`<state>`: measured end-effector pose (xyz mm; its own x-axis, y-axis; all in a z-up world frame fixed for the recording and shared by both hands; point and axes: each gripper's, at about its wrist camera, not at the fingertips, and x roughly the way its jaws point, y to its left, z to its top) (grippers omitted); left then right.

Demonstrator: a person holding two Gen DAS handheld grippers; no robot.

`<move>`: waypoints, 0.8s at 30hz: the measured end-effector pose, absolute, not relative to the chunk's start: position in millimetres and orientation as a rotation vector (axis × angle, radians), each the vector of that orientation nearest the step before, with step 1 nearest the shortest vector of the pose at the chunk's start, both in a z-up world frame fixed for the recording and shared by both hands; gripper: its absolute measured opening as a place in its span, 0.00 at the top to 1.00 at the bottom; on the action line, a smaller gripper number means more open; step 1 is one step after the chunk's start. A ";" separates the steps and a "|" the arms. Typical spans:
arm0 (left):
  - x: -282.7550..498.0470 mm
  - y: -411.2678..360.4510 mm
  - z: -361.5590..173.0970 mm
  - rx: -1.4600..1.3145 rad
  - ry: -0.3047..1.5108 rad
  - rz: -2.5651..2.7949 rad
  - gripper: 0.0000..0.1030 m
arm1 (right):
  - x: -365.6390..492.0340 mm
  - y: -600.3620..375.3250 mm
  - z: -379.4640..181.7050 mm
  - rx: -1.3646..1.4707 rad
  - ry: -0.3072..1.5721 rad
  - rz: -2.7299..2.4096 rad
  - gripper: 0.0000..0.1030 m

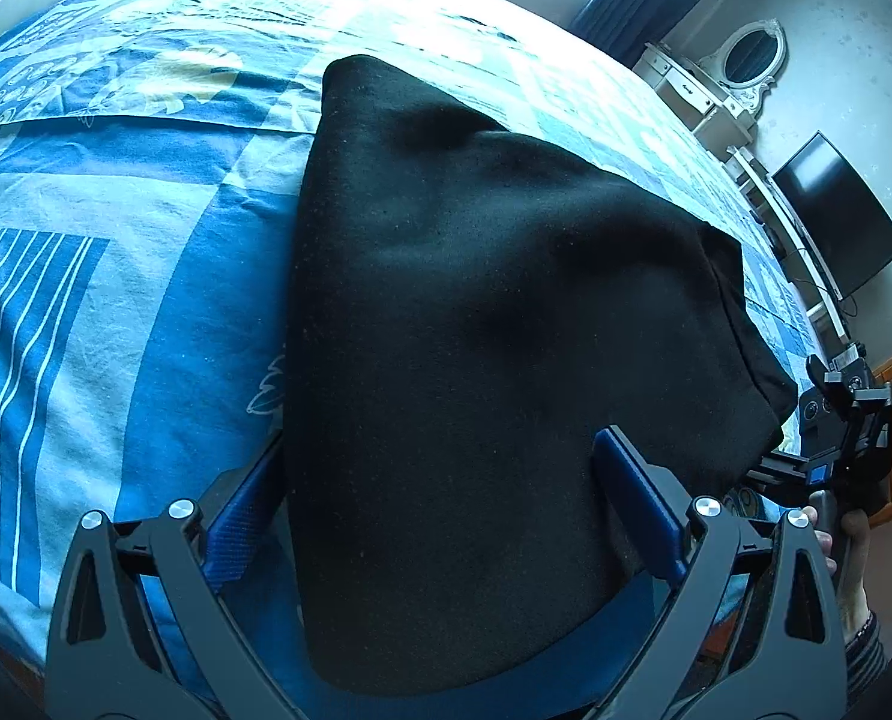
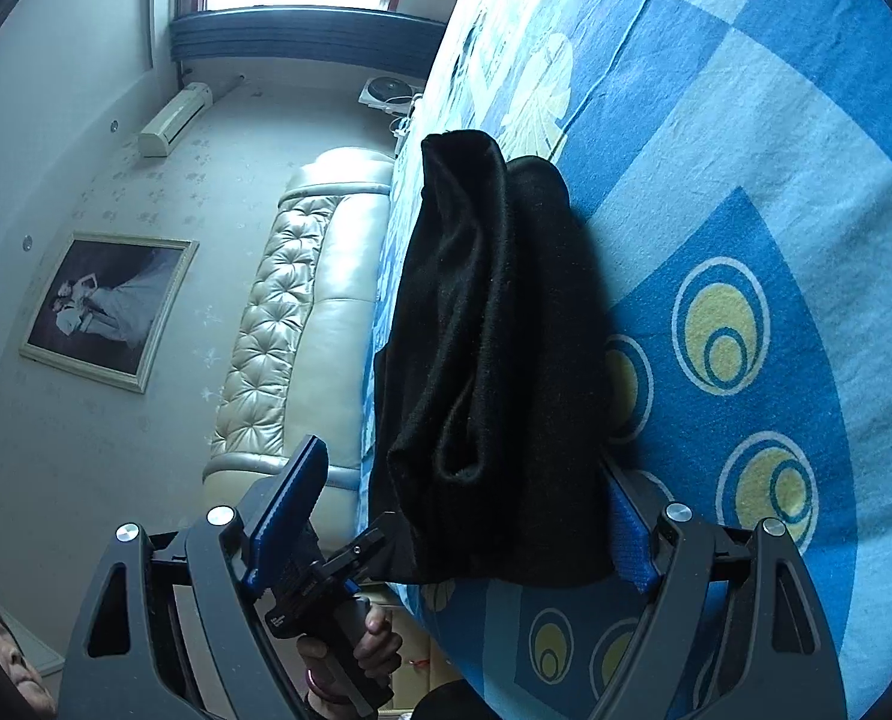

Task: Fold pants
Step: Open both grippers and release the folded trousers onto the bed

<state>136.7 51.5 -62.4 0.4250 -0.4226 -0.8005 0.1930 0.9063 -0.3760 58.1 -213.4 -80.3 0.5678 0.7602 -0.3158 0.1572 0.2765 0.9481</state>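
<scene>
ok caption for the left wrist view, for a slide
Folded black pants on a blue patterned bedsheet, left gripper jaws open around the near edge.

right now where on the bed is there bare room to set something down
Bare bedspread lies open left of the folded black pants and beyond them toward the window. The near edge is crowded: both open grippers, left gripper and right gripper, straddle the pants.
</scene>
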 end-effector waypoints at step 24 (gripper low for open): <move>27.7 35.3 -19.0 -0.110 0.957 -0.077 0.04 | -13.4 -191.2 -39.7 0.771 1.122 0.201 0.20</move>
